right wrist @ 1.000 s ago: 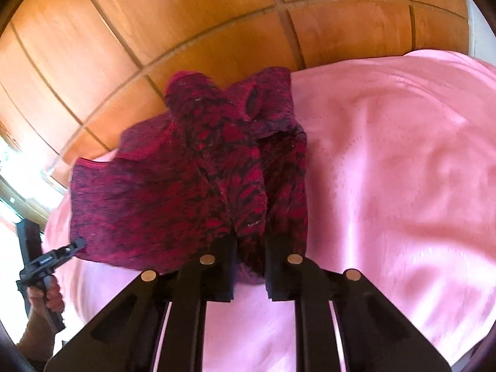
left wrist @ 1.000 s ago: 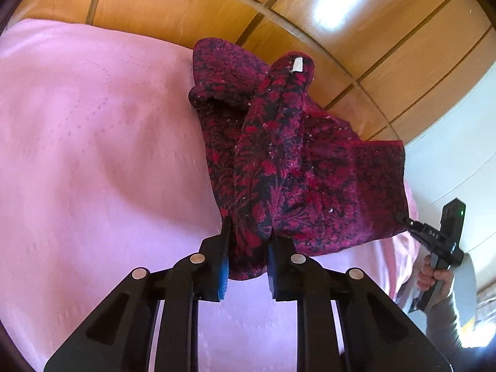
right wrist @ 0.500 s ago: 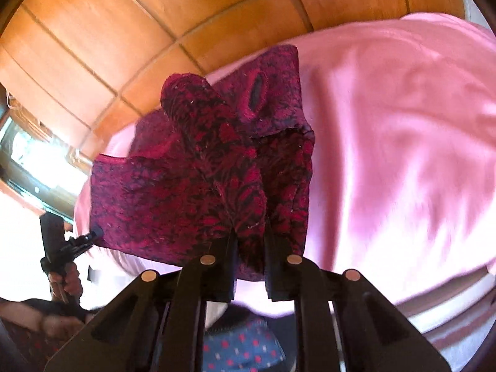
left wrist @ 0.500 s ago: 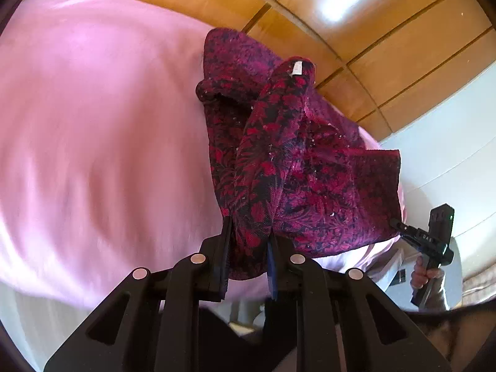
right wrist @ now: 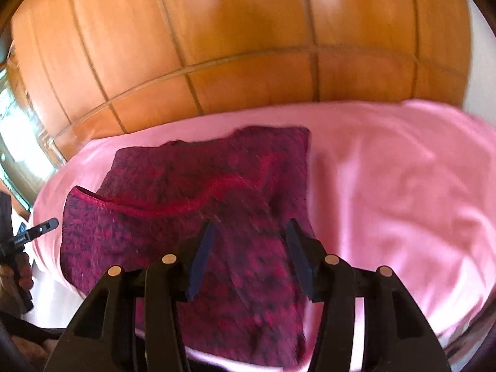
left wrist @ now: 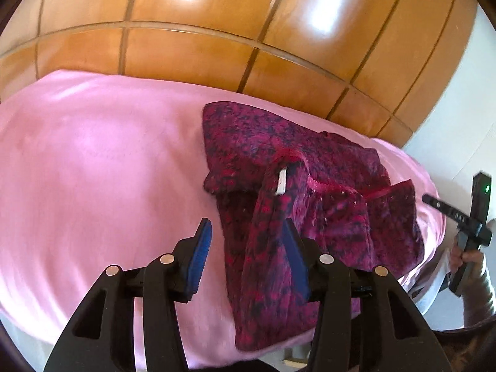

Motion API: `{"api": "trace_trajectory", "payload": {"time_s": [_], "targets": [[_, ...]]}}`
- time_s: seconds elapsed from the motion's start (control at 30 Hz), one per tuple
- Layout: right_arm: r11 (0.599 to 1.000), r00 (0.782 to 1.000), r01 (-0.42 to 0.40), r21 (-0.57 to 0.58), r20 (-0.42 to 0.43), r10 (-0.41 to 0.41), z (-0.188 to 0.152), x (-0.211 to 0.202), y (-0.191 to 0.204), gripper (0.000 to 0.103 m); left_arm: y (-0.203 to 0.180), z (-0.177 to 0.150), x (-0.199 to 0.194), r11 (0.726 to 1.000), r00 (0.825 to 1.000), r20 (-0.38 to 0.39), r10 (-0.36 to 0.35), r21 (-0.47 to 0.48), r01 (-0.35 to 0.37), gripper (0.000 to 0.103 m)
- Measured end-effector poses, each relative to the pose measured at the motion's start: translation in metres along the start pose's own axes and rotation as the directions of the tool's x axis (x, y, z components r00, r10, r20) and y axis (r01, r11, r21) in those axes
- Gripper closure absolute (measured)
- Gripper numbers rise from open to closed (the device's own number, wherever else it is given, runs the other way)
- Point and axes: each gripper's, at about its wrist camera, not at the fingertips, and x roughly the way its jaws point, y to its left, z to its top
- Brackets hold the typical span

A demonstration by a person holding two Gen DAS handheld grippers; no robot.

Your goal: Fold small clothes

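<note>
Only the left wrist view shows the small white label (left wrist: 280,183) sewn at the end of the folded-over strip of the dark red patterned garment (left wrist: 310,217), and it also catches the right gripper (left wrist: 446,214) from outside, at the far right edge past the cloth, gripped in a person's hand (left wrist: 465,255) with a green light glowing on its body. The right wrist view, more blurred, shows the bright red hem line (right wrist: 198,198) running across the garment and, at its left edge, the tip of the left gripper (right wrist: 34,232) held in the other hand (right wrist: 21,272), with a bright window behind. Both views share the pink bedcover (left wrist: 93,186) and the glossy wooden panelled headboard (left wrist: 217,31) beyond it. The left gripper's jaws have just been opening and now stand partly apart, blue pads (left wrist: 201,257) showing; the garment's near strip lies against the right-hand pad, while the other pad stands free over the pink cover. The right gripper's jaws have likewise just been opening and stand partly apart, with the garment's near fold lying below and between them, not pinched by either pad. The garment rests on the bedcover in a rough fold, near the edge closest to the person, spanning the space between the two grippers.
</note>
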Motion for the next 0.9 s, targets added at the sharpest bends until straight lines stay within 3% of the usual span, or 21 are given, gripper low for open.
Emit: {"api": "trace_trajectory", "payload": {"time_s": [0.17,0.2,0.23,0.27,0.33,0.47,0.57,0.63,0.7,0.8,0.87,0.9], "targets": [[0.988,0.998,0.064,-0.144,-0.019,-0.068,0.004,0.038,0.031,0.064,-0.012,0.006,0.019,0.997,0.999,-0.013,-0.033,0.071,0.034,0.057],[0.981,0.995,0.092,-0.170,-0.023,-0.098,0.002,0.043,0.030,0.075,-0.013,0.008,0.025,0.996,0.999,-0.028,-0.044,0.082,0.046,0.062],[0.970,0.990,0.127,-0.205,-0.041,-0.138,0.000,0.051,0.030,0.081,-0.015,0.008,0.030,0.994,0.998,-0.043,-0.050,0.096,0.054,0.080],[0.968,0.987,0.135,-0.213,-0.054,-0.149,-0.001,0.056,0.029,0.085,-0.017,0.008,0.034,0.992,0.998,-0.050,-0.039,0.114,0.045,0.085],[0.976,0.989,0.122,-0.180,-0.058,-0.134,0.002,0.054,0.019,0.089,-0.017,0.009,0.032,0.993,0.998,-0.035,-0.050,0.107,0.053,0.089],[0.992,0.995,0.098,-0.083,-0.024,-0.101,0.005,0.035,-0.003,0.089,0.008,0.013,0.027,0.996,0.996,0.016,-0.082,-0.032,0.083,0.090],[0.996,0.996,0.084,0.015,-0.038,-0.083,0.003,0.049,-0.020,0.089,0.019,0.015,0.044,0.992,0.998,0.006,-0.068,-0.109,0.069,0.090],[0.994,0.995,0.079,0.070,-0.071,-0.074,0.001,0.066,-0.030,0.089,0.014,0.013,0.066,0.997,0.999,-0.042,0.001,-0.071,-0.004,0.090],[0.992,0.993,0.083,0.094,-0.091,-0.075,-0.005,0.081,-0.036,0.089,0.011,0.009,0.077,0.998,0.997,-0.079,0.021,-0.051,-0.025,0.090],[0.990,0.993,0.089,0.108,-0.086,-0.080,-0.006,0.086,-0.035,0.088,0.009,0.010,0.066,0.999,0.998,-0.059,-0.017,-0.046,0.015,0.079],[0.990,0.994,0.085,0.112,-0.080,-0.076,-0.007,0.085,-0.036,0.086,0.015,0.012,0.056,0.995,0.997,-0.042,-0.067,-0.081,0.063,0.039],[0.990,0.994,0.079,0.118,-0.079,-0.070,-0.008,0.085,-0.036,0.085,0.018,0.012,0.052,0.993,0.998,-0.018,-0.066,-0.097,0.064,0.035]]}}
